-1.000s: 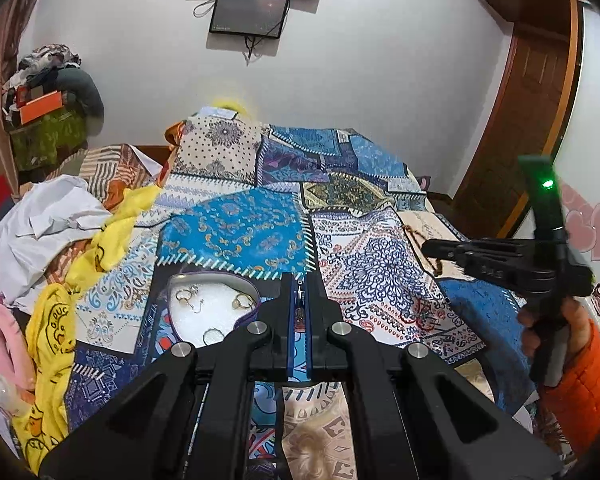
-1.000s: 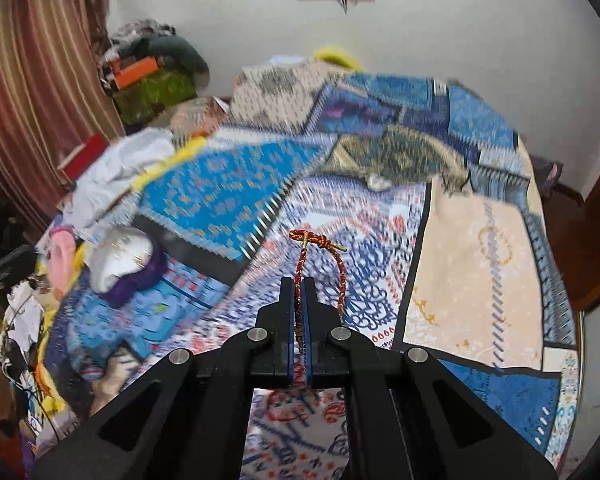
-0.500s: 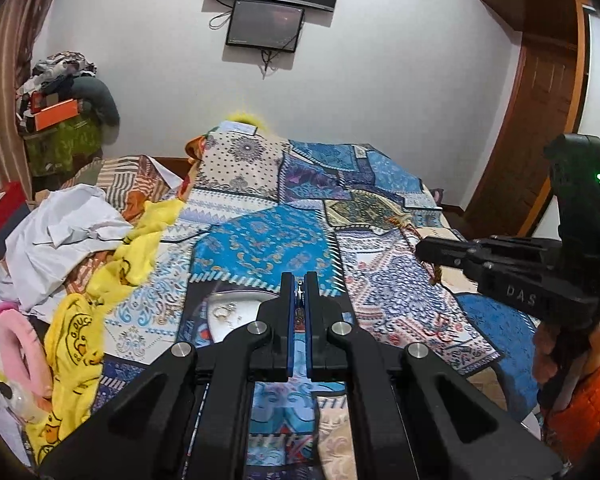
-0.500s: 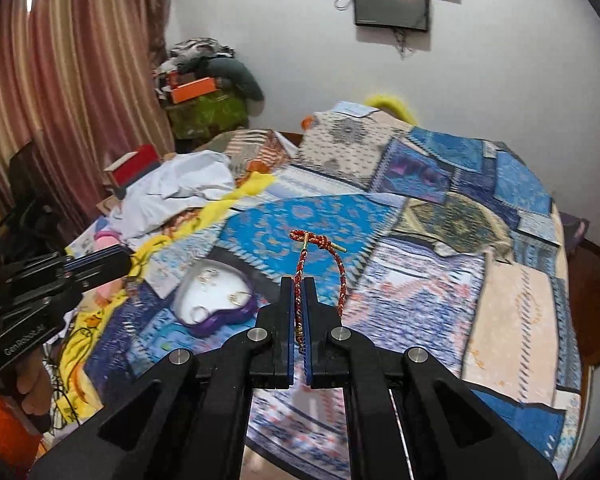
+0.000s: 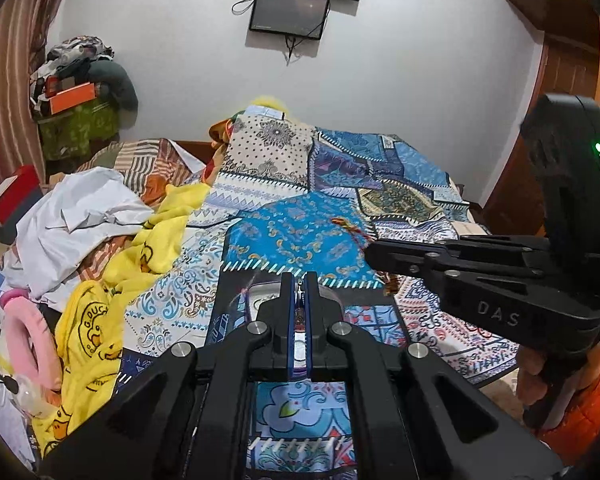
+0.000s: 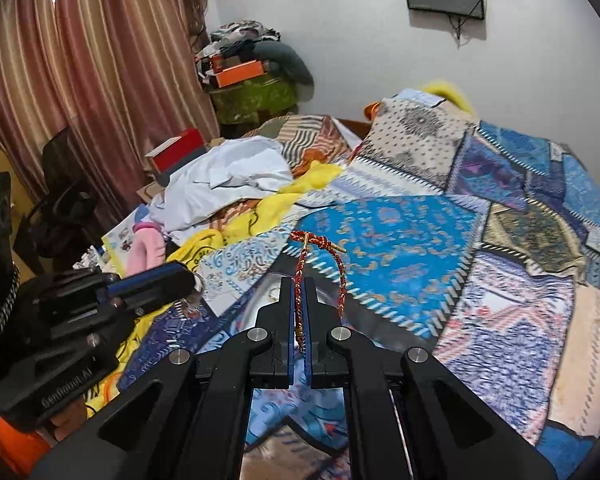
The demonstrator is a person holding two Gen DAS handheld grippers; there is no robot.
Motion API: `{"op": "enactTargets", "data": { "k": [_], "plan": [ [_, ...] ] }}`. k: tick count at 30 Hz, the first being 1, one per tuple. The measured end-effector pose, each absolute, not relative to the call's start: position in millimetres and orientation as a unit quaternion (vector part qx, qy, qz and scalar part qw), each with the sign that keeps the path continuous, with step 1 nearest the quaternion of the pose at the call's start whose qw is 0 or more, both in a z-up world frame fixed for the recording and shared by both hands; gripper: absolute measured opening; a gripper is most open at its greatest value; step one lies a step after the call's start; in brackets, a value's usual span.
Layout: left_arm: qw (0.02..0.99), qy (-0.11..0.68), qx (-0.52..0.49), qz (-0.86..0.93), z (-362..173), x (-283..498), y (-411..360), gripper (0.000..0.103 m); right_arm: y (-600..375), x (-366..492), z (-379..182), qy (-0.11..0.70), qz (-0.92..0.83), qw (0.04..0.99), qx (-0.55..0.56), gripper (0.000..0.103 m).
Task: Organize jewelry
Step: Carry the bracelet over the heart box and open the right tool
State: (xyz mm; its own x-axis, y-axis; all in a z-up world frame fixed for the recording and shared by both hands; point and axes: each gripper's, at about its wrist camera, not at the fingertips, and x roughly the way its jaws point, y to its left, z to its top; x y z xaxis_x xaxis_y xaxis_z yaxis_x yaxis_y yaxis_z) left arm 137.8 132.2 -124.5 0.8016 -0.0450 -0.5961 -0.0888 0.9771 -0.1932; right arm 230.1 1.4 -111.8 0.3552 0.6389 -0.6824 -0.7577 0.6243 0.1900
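Bracelet (image 6: 320, 264) pinched between right gripper (image 6: 299, 286) fingers, loop protruding forward.

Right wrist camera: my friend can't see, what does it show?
The right gripper pinches a red and gold bracelet above a bed with a colourful patchwork cover. The left gripper is at the left, beside heaped clothes.

Patchwork bedspread (image 6: 400, 240) bears yellow cloth (image 5: 100, 320) and white garment (image 5: 80, 216).
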Motion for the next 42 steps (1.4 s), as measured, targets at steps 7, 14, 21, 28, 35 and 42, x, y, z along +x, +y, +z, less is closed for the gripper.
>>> {"op": "enactTargets", "data": {
  "k": [7, 14, 21, 28, 35, 42],
  "plan": [
    [0.935, 0.335, -0.115, 0.008, -144.8, 144.8, 138.6, 0.002, 28.2, 235.9, -130.1, 0.406, 0.432, 0.8, -0.093, 0.003],
    [0.925, 0.359, -0.128, -0.001, -167.6, 153.4, 140.4, 0.002, 44.1, 246.1, -152.9, 0.444, 0.428, 0.781, -0.102, 0.003],
    [0.92, 0.37, -0.128, -0.01, -177.2, 159.4, 137.7, 0.002, 49.2, 252.0, -163.8, 0.469, 0.434, 0.764, -0.092, 0.003],
    [0.92, 0.373, -0.125, -0.011, -178.9, 161.1, 136.6, 0.002, 41.9, 260.7, -163.1, 0.494, 0.423, 0.756, -0.07, 0.005],
    [0.921, 0.372, -0.118, -0.014, -175.8, 167.9, 131.6, 0.002, 17.8, 250.8, -140.8, 0.456, 0.405, 0.788, -0.081, 0.006],
    [0.919, 0.379, -0.106, -0.011, -176.1, 180.2, 121.8, 0.002, -23.5, 238.9, -124.3, 0.418, 0.363, 0.828, -0.087, 0.026]
  ]
}}
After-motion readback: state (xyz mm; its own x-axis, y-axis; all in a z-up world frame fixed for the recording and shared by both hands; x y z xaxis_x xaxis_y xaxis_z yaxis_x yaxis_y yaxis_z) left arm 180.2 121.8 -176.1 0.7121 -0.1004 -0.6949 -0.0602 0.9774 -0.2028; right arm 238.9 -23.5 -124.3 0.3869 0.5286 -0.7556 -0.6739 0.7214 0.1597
